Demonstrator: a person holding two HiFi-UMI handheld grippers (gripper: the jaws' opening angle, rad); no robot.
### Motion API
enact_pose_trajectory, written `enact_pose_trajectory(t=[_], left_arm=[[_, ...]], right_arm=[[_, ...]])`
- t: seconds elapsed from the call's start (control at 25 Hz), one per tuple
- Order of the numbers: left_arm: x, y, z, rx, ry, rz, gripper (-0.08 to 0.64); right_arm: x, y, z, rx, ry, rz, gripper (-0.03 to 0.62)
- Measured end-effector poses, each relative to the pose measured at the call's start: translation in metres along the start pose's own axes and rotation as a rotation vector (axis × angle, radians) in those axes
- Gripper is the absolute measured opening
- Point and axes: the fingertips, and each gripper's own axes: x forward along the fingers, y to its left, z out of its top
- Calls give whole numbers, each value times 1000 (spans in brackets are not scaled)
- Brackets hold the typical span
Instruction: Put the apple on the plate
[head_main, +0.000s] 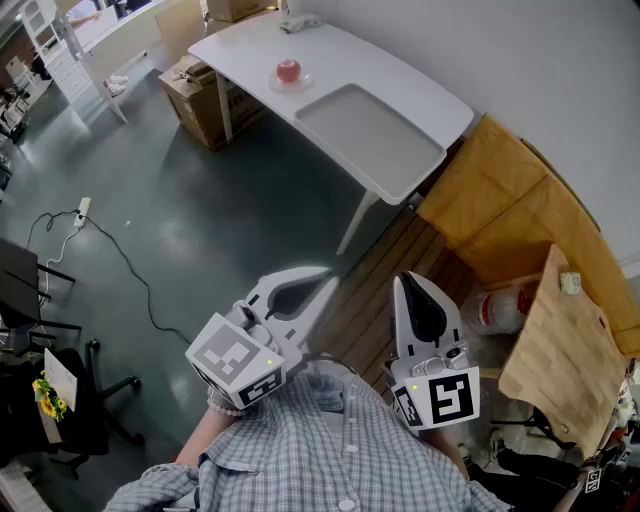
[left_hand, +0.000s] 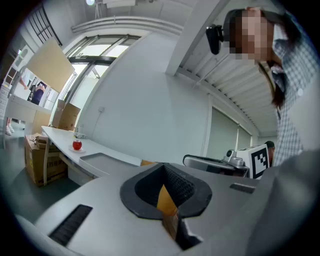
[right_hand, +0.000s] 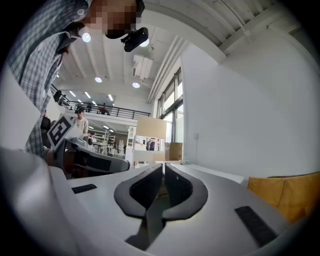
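Apple on plate, far from left gripper, right gripper fingers.

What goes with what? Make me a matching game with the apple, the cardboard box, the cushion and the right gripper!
Things:
1. apple
2. cardboard box
3. cushion
4. right gripper

Matches:
A. mustard yellow
B. jaws shut, holding nothing
C. on the plate
D. on the floor, beside the white table

Pairs: 1-C, 2-D, 3-A, 4-B.
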Motion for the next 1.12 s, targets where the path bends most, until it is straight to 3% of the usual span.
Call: enact_pose_trajectory(t=[0.56, 0.76, 1.12], left_arm=[[22, 12, -2, -13, 18, -15, 9], [24, 31, 1, -23, 18, 17, 9], [39, 79, 7, -21, 34, 65, 9]], right_arm=[[13, -18, -3, 26, -10, -15, 31], [34, -14, -2, -34, -7, 12, 31], [85, -27, -14, -22, 17, 50, 31]])
